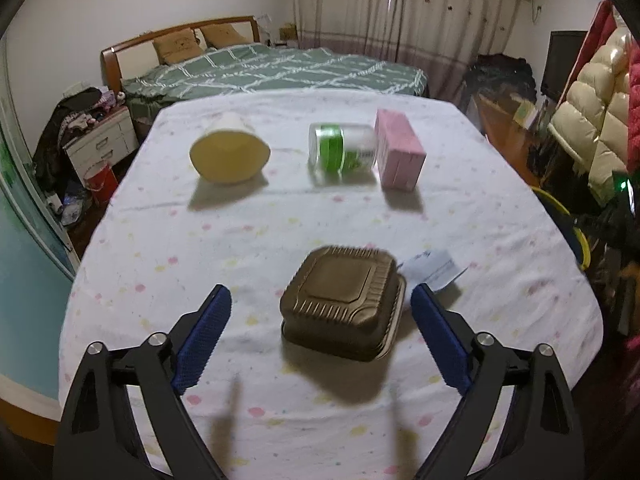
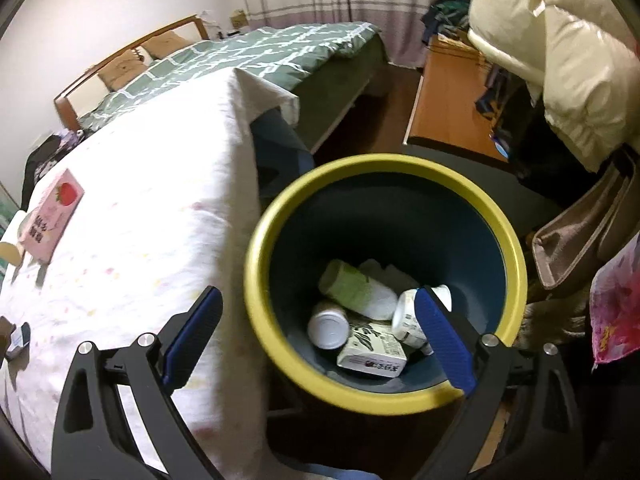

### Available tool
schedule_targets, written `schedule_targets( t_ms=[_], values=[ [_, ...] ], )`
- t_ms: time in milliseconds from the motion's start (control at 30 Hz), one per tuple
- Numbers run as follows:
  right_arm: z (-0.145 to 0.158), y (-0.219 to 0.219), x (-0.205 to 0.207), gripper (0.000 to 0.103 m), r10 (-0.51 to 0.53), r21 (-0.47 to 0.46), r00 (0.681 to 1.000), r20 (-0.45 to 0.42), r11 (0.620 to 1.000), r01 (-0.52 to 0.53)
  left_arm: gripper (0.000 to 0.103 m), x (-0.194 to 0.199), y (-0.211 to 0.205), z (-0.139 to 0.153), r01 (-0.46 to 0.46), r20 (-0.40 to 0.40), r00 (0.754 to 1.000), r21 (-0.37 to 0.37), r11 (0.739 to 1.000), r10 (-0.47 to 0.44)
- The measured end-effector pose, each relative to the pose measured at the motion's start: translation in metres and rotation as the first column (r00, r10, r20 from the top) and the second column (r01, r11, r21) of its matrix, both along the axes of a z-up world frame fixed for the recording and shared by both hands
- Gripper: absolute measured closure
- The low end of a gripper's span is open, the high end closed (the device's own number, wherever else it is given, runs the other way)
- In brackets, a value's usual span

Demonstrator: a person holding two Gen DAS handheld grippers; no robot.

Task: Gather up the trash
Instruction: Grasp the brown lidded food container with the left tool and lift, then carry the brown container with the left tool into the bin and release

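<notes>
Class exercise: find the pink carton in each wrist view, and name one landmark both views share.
Left wrist view: pink carton stands far right of centre on the table, beside the green-labelled jar.
Right wrist view: pink carton at the left edge, on the tablecloth.
Shared landmark: the green-quilted bed.

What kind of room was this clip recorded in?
Most likely a home bedroom: a bed with a green checked cover and wooden headboard, a white nightstand beside it, and curtains behind. The work goes on at a cloth-covered table.
</notes>
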State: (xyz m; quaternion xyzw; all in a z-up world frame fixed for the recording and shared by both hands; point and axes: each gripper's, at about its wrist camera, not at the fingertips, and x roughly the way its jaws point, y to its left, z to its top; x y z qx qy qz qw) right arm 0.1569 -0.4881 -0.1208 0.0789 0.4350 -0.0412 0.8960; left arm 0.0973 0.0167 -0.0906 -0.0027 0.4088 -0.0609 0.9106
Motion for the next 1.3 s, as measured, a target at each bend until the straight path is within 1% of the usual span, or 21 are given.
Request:
schedule_targets(
  t_ms=[100, 233, 467, 567, 600, 667, 700, 733, 767, 900, 1100, 1167, 1300],
  values=[
    [0.005, 0.010, 0.000, 0.011, 0.024, 0.004, 1.000, 0.010, 1.000, -0.024, 0.015, 0.007, 0.004, -0.005, 0.015, -0.008, 1.000, -0.031, 0.999, -0.015],
    [0.007, 0.019, 0.001, 0.011, 0.048, 0.002, 0.999, 0.009, 0.999, -0.048, 0.015, 0.016, 0.005, -0.009, 0.061, -0.024, 0.998, -0.103, 0.993, -0.064],
    [0.004, 0.026, 0.001, 0.011, 0.063, 0.006, 0.998, -0.003, 0.998, -0.063, 0.015, 0.033, 0.002, -0.019, 0.067, -0.055, 0.996, -0.107, 0.992, -0.074],
    [0.002, 0.026, 0.001, 0.011, 0.069, 0.012, 0.998, -0.006, 0.998, -0.069, 0.015, 0.037, 0.003, -0.025, 0.065, -0.073, 0.995, -0.123, 0.990, -0.075],
    [0.002, 0.026, 0.001, 0.011, 0.070, 0.013, 0.998, -0.007, 0.997, -0.070, 0.017, 0.038, 0.003, -0.026, 0.064, -0.076, 0.994, -0.130, 0.989, -0.075],
    [0.000, 0.027, 0.002, 0.011, 0.073, 0.018, 0.997, -0.010, 0.997, -0.073, 0.029, 0.040, 0.006, -0.029, 0.061, -0.082, 0.994, -0.159, 0.985, -0.075],
    [0.000, 0.027, 0.002, 0.011, 0.075, 0.019, 0.997, -0.010, 0.997, -0.074, 0.033, 0.040, 0.008, -0.030, 0.059, -0.082, 0.994, -0.168, 0.984, -0.074],
    [0.000, 0.028, 0.002, 0.011, 0.077, 0.020, 0.997, -0.011, 0.997, -0.077, 0.038, 0.040, 0.009, -0.029, 0.058, -0.081, 0.994, -0.176, 0.983, -0.073],
    [-0.001, 0.029, 0.002, 0.011, 0.080, 0.022, 0.997, -0.012, 0.997, -0.079, 0.038, 0.041, 0.010, -0.029, 0.058, -0.079, 0.994, -0.182, 0.982, -0.073],
    [0.001, 0.033, 0.000, 0.011, 0.089, 0.029, 0.996, -0.007, 0.996, -0.089, 0.040, 0.037, 0.008, -0.022, 0.058, -0.054, 0.996, -0.154, 0.986, -0.067],
    [0.011, 0.035, -0.009, 0.011, 0.091, 0.031, 0.996, 0.021, 0.995, -0.092, 0.040, 0.027, 0.001, 0.008, 0.054, 0.012, 0.999, -0.099, 0.994, -0.053],
    [0.017, 0.033, -0.016, 0.011, 0.082, 0.015, 0.996, 0.040, 0.996, -0.083, 0.040, 0.026, -0.006, 0.018, 0.064, 0.032, 0.998, -0.082, 0.995, -0.062],
    [0.024, 0.026, -0.035, 0.011, 0.040, -0.018, 0.997, 0.068, 0.999, -0.039, 0.040, 0.030, -0.030, 0.036, 0.122, 0.061, 0.991, -0.085, 0.989, -0.117]
  ],
)
